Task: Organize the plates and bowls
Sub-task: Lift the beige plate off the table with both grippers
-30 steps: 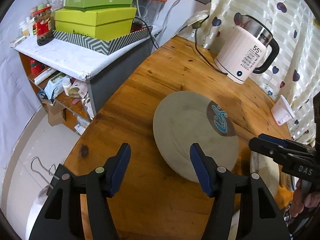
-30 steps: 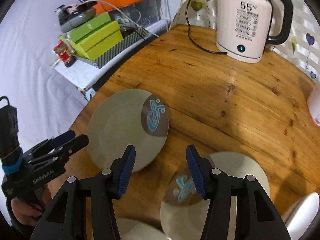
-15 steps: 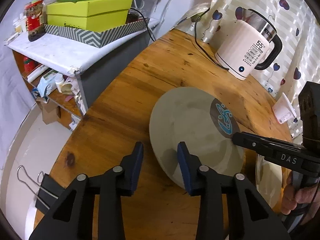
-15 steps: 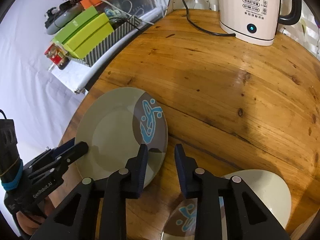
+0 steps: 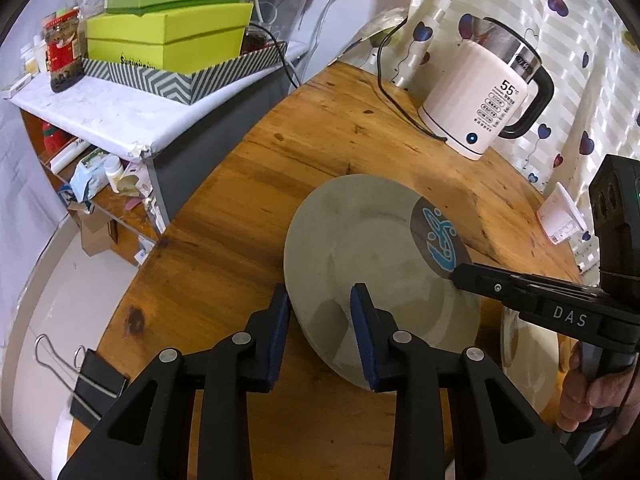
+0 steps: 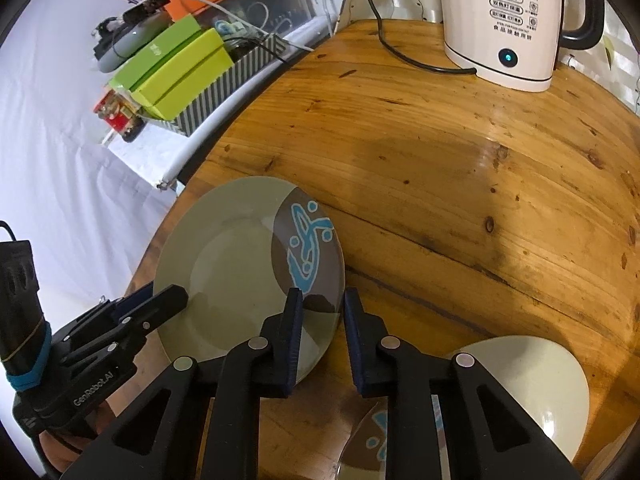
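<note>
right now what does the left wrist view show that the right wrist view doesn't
Only the left wrist view shows the black binder clip at the round wooden table's near edge, the red-lidded jar, and the cluttered lower shelf.

Only the right wrist view shows a second fish-patterned plate below the right gripper and the cream bowl beside it.

Both show the grey round plate with a blue fish motif, each gripper straddling its rim, the left gripper, the white electric kettle and the lime-green boxes.
</note>
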Tool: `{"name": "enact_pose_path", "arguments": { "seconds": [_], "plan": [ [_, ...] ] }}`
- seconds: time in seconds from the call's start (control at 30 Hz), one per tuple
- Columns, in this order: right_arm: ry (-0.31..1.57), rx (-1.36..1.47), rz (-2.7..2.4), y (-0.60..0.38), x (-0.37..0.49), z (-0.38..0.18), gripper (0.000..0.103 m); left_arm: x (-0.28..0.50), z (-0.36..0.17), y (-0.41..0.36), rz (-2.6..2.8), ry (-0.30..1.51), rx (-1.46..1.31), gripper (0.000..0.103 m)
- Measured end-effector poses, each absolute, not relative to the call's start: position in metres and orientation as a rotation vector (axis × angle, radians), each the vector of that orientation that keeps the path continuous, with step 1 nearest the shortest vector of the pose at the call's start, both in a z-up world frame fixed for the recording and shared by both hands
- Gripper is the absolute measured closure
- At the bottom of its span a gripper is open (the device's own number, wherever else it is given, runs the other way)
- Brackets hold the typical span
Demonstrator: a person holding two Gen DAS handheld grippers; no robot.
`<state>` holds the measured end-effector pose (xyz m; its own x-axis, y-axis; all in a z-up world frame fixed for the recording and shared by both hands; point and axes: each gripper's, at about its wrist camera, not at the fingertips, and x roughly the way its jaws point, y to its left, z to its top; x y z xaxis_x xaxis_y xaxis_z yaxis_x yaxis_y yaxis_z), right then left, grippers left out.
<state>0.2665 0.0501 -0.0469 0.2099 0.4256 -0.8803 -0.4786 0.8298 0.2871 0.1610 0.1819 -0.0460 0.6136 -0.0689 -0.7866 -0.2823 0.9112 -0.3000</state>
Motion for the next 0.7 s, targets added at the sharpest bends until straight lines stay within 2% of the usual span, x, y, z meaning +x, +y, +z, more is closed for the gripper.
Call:
{"name": "enact_pose_path", "arguments": {
  "seconds": [0.7],
  "plan": [
    [1.141, -0.002, 0.607, -0.005, 0.163, 0.003, 0.083, 0.081, -0.002, 0.133, 0.061, 0.875, -0.373, 0.071]
  ]
}}
